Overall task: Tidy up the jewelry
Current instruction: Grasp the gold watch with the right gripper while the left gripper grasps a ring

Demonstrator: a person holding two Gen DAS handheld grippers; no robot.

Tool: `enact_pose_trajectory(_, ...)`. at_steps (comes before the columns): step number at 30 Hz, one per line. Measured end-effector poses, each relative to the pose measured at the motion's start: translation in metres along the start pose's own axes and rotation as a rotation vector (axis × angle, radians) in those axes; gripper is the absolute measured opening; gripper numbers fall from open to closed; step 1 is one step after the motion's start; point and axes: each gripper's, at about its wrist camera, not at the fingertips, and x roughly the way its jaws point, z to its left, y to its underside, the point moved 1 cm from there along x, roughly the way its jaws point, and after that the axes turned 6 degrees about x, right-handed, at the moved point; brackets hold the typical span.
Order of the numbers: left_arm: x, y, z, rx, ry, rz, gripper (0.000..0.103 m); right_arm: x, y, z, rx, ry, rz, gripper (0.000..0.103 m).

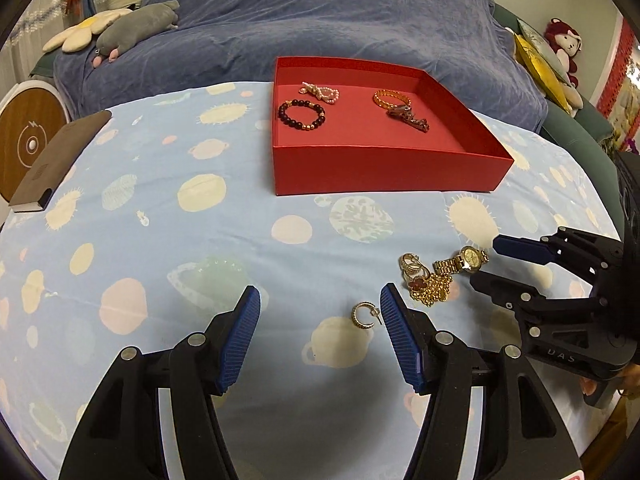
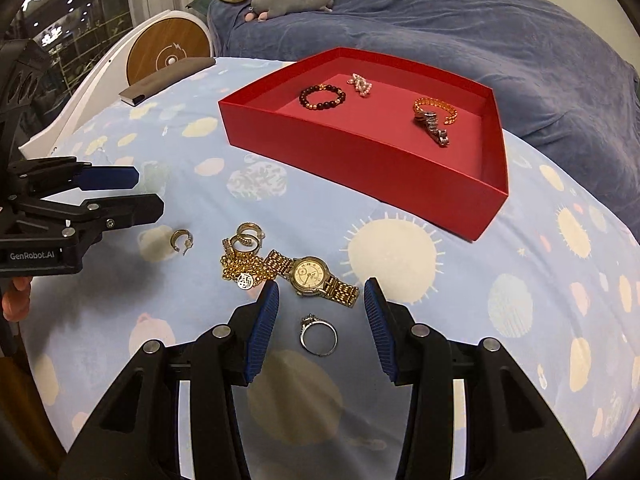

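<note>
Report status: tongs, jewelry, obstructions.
Left tongs open over the gold hoop earring. Right tongs open, silver ring between the tips. Red box holds four pieces. Nothing in the way.

Matt red box, likely card; glossy gold metal watch; printed cloth cover.

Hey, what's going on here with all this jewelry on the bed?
A person with a gripper in each hand is sorting jewelry into a red box, which already holds bracelets. Both grippers are open and holding nothing. The left gripper has a gold hoop earring between its fingers; the right gripper has a silver ring between its fingers. A gold watch, a chain and more rings lie loose on the sheet.
</note>
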Motion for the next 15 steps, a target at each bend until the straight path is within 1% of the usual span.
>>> enact_pose_trajectory(6,0.002,0.002,-0.002,0.01,0.021,0.009,0.06,0.013,-0.009,-0.002,-0.011,-0.015,0.012,0.043)
enact_pose_trajectory(10,0.004,0.003,0.003,-0.002,0.022,0.021,0.06,0.017,-0.008,-0.006,0.014,-0.056,0.021,0.041)
enact_pose_trajectory(12,0.003,0.003,0.004,-0.007,0.025,0.02,0.06,0.016,-0.008,-0.006,0.02,-0.066,0.029,0.03)
enact_pose_trajectory(14,0.002,0.002,0.005,-0.011,0.028,0.019,0.06,0.015,-0.009,-0.008,0.051,-0.086,0.044,0.021)
enact_pose_trajectory(15,0.002,0.002,0.005,-0.013,0.032,0.017,0.06,0.014,-0.008,-0.009,0.071,-0.095,0.053,0.021)
